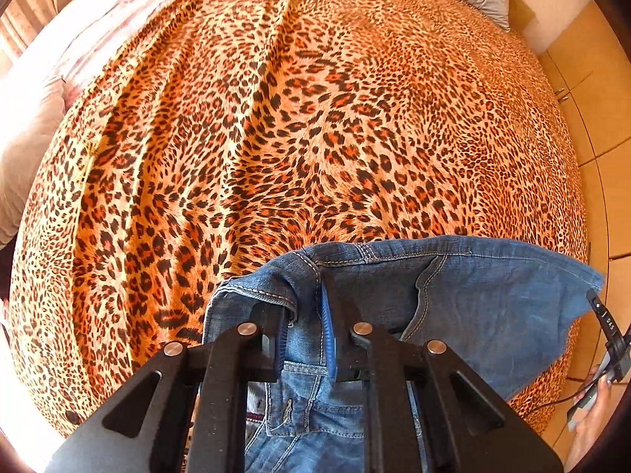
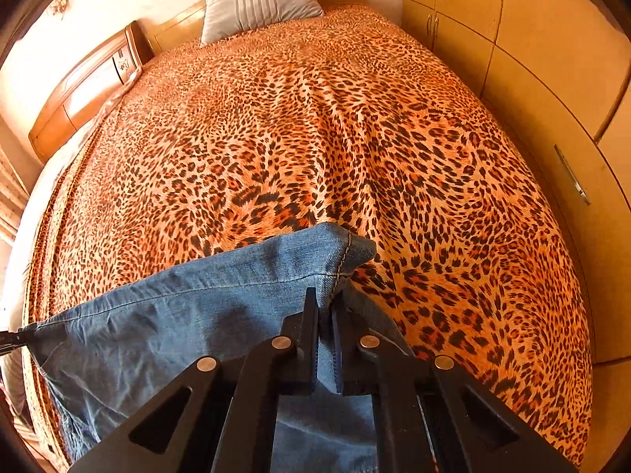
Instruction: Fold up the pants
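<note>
denim is clamped in both tools. the left hand-held gripper (image 1: 305,315) is closed on the jeans (image 1: 493,307) at the waistband, near a belt loop and pocket seams. the right hand-held gripper (image 2: 325,307) is closed on the jeans (image 2: 177,315) at a stitched hem corner. the cloth is stretched between the two and held raised over the near edge of the bed (image 1: 315,118), which is covered by a leopard-print spread (image 2: 315,138). a striped pillow (image 2: 260,0) is seen at the far end against the headboard (image 2: 86,86). wardrobe doors (image 2: 552,59) are seen beside the bed.
</note>
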The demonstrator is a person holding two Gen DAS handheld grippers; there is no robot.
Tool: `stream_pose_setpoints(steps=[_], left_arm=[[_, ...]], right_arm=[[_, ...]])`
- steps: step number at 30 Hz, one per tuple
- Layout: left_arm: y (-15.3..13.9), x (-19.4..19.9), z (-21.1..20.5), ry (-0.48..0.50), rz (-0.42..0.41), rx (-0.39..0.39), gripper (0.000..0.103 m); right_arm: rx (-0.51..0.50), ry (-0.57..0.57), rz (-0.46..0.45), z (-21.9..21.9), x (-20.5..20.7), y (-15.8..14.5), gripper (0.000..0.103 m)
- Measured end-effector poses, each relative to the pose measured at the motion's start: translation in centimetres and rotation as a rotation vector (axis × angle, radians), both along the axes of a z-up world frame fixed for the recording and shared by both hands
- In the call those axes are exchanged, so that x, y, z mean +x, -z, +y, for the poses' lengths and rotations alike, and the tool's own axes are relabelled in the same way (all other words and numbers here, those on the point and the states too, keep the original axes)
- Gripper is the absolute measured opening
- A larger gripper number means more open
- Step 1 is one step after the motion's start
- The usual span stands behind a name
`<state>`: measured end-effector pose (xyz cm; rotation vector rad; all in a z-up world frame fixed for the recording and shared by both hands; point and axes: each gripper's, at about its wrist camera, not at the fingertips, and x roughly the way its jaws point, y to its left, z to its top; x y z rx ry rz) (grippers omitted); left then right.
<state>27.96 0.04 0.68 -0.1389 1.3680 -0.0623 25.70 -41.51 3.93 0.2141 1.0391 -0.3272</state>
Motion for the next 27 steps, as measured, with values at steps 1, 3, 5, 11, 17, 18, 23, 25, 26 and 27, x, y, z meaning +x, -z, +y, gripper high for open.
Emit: stream_pose_setpoints(steps=[1, 3, 5, 11, 17, 18, 23, 25, 26, 27], left_arm=[[-0.2, -0.7, 0.4, 0.008, -0.025, 0.006, 0.013], [-1.2, -2.4, 1.7, 0.019, -0.073, 0.019, 0.013], [-2.0, -3.9, 2.3, 0.022, -0.116, 0.022, 0.013], [-3.3, -9.0, 4.0, -0.03, -0.178, -0.036, 0.013], [-2.5, -15.5, 6.0, -0.068, -0.165, -0.079, 0.013], [-1.9, -16.6, 6.3, -0.073, -0.148, -0.079, 0.013], [4.8, -21.8, 7.1, -0.08, 0.063, -0.063, 0.013], [7.8, -22.9, 7.7, -0.11, 0.175, -0.095, 0.013], [8.3, -23.4, 8.1, -0.13, 0.197, -0.104, 0.013], [8.1, -23.7, 8.3, -0.14, 0.202, -0.117, 0.014]], right_arm=[[0.005, 0.0, -0.019, 0.2, -0.8, -0.7, 0.005], [0.019, -0.005, -0.057, 0.6, -2.4, -1.9, 0.005], [0.029, -0.009, -0.091, 1.1, -4.4, -3.1, 0.005], [0.071, 0.013, -0.157, 2.1, -12.5, -5.3, 0.005], [0.097, 0.044, -0.148, 3.1, -22.3, -4.4, 0.005], [0.097, 0.051, -0.138, 3.4, -24.0, -3.8, 0.005], [0.121, 0.096, 0.013, 4.1, -31.0, 1.2, 0.01], [0.129, 0.107, 0.095, 4.3, -32.7, 3.6, 0.011], [0.126, 0.116, 0.124, 4.5, -33.5, 4.2, 0.011], [0.119, 0.121, 0.142, 4.6, -34.3, 4.5, 0.011]])
